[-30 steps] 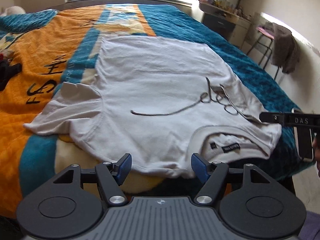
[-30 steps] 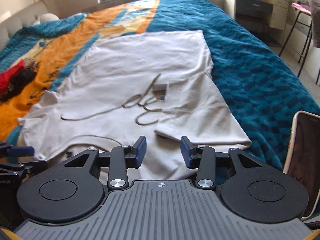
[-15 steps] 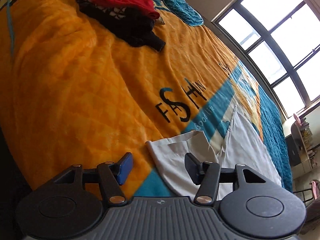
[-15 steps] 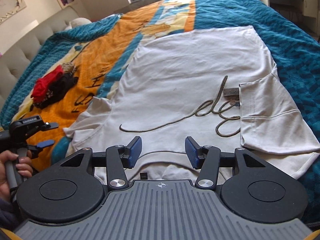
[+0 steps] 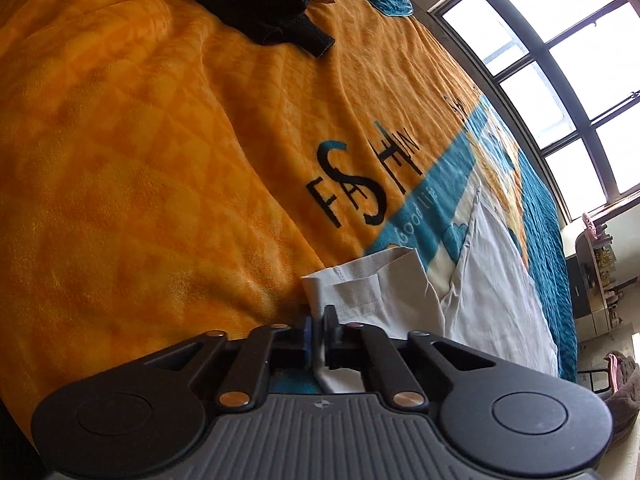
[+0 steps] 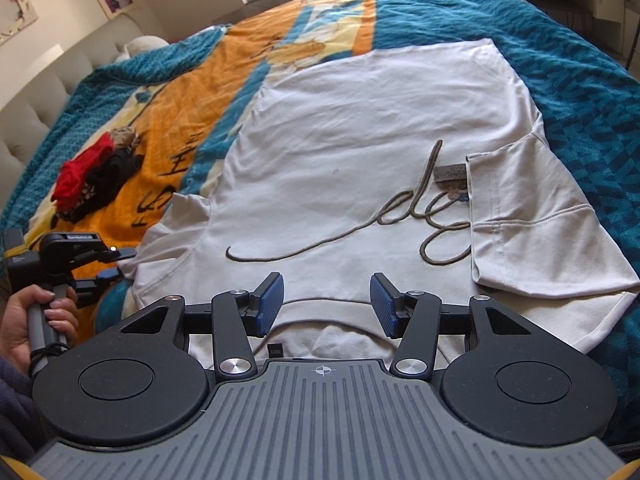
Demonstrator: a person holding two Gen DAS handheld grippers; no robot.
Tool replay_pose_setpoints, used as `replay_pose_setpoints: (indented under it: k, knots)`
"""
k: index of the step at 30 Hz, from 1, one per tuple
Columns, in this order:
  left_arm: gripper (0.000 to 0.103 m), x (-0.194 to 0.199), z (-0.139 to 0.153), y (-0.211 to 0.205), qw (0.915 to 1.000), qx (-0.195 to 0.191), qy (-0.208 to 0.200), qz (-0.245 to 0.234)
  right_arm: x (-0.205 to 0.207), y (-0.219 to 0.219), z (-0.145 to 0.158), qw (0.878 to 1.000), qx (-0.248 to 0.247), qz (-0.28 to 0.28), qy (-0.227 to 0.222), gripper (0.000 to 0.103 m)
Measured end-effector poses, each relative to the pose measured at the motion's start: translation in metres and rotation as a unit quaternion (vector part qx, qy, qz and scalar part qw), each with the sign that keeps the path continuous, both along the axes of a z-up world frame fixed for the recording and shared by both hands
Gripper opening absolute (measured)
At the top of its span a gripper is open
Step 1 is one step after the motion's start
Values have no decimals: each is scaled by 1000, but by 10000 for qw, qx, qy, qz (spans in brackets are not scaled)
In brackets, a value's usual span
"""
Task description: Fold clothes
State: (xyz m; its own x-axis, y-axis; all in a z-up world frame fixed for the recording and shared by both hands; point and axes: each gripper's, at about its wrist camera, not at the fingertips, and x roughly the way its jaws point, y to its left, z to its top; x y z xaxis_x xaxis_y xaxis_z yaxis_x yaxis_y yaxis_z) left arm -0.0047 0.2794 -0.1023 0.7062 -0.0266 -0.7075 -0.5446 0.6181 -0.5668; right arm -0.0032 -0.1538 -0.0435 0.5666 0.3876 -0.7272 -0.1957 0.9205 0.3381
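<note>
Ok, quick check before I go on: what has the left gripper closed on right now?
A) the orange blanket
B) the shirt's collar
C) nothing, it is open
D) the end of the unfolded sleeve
D: in the left wrist view the left gripper has its jaws pinched together on the cuff edge of the sleeve of the white T-shirt.
</note>
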Motion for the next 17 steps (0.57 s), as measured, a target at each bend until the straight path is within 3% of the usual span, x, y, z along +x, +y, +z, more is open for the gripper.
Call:
replay_pose_setpoints:
  k: [4,6,8,10,13,16,17]
  knots:
    - [0,1,25,-25,9953,873,-333,-242,0,-10,-3,9998,81,-183,30,54]
    - [0,4,43,-45,9870,1424,-561,-496,1,-16,-5,9995,122,-274,45,54]
    - [0,8,62,-73,9721,1989,-842,-918,1,-21,-7,9992,162,-366,59,54]
    - [0,10,77,-111,9485,2557,-1095,-1513,1,-26,-8,9987,203,-457,74,54]
    - [0,9,84,-179,8971,3353,-1259,-2589,0,-40,-8,9974,290,-660,37,54]
    - [3,5,64,-236,8482,3754,-854,-3639,-2,-51,-8,9963,332,-793,23,54]
    - [15,3,54,-247,8397,3768,-618,-3861,-3,-55,-7,9961,343,-817,17,54]
